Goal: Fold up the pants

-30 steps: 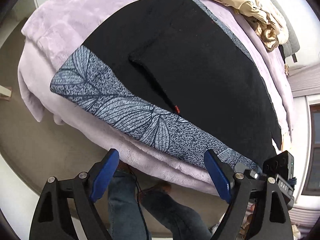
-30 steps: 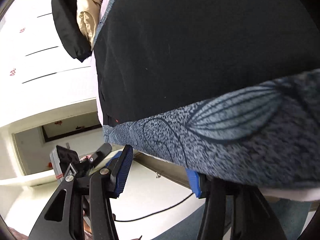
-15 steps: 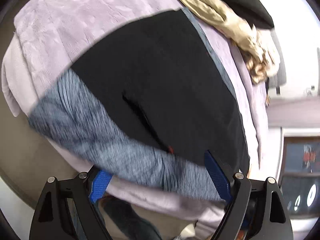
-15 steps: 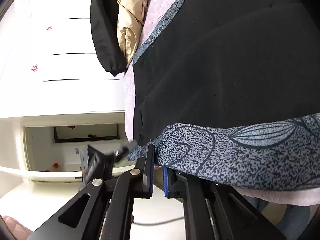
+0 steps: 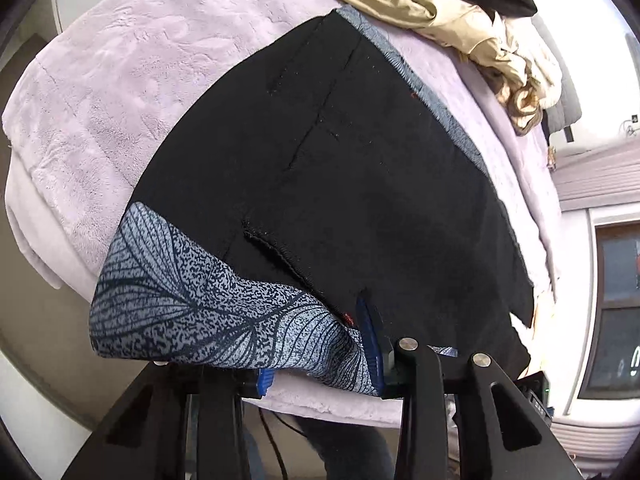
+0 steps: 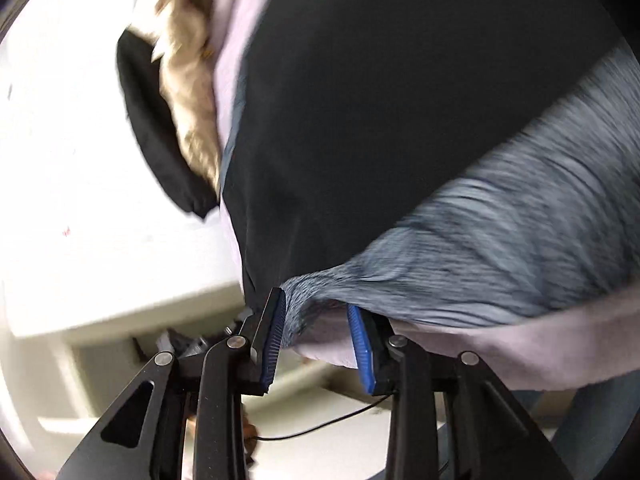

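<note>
The black pants with a grey-blue leaf-print band (image 5: 320,184) lie spread flat on a plush lilac blanket (image 5: 120,80) that covers a bed, the printed hem band running along the near edge. In the left wrist view the band is bunched and lifted at the near edge, where the left gripper (image 5: 320,356) has its blue-padded jaws closed on the patterned fabric: one blue pad (image 5: 370,344) shows against the cloth, the other is mostly buried under the fold. In the right wrist view, which is blurred, the right gripper (image 6: 316,340) sits at the corner of the same band (image 6: 500,248); its jaws stand partly apart, with the grey band and the lilac edge reaching between them, and I cannot tell whether they are gripping the cloth. Beyond the pants, at the far side of the blanket, lie a crumpled beige garment (image 5: 460,28) and a black garment (image 6: 160,132) beside it.
</note>
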The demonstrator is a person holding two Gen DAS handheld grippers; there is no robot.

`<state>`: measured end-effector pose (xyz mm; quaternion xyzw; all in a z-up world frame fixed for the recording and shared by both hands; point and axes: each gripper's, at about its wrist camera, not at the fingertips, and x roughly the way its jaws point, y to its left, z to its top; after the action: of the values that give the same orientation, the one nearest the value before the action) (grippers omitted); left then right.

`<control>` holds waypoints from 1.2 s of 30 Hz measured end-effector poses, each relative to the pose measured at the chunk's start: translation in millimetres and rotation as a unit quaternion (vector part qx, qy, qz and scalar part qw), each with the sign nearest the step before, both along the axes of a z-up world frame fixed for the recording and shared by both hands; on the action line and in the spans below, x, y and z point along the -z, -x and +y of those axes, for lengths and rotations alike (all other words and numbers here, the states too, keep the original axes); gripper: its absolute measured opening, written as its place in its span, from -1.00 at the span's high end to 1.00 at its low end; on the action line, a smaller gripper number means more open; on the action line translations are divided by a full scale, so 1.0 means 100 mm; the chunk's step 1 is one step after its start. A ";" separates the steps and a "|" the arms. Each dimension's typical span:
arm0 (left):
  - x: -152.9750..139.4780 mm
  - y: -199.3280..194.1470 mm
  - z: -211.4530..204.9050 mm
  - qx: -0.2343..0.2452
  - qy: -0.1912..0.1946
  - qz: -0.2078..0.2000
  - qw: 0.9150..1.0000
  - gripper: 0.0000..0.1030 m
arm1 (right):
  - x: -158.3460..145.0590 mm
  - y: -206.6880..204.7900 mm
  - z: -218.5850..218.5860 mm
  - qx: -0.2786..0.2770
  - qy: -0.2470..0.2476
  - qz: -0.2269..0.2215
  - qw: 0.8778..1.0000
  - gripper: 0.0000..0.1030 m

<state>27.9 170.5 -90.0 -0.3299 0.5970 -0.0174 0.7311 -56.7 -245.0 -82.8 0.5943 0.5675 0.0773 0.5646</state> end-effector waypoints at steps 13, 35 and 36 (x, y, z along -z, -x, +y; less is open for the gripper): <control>-0.60 -0.41 -0.12 -0.021 -0.040 -0.035 0.998 0.27 | -0.93 -1.02 -0.07 -0.120 0.082 -0.089 0.985 0.94; -0.35 -2.42 -0.39 0.007 -0.243 -0.072 0.967 -0.09 | -0.21 -3.30 -0.21 -0.270 0.194 -0.091 0.939 -0.03; -0.42 -2.39 -0.43 0.015 -0.253 -0.071 0.965 -0.09 | -0.30 -3.28 -0.23 -0.268 0.195 -0.099 0.938 -0.15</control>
<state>266.7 127.6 -48.2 -0.1226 0.5334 0.0997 0.8310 271.6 -267.7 -52.4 0.2880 0.6505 0.1723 0.6814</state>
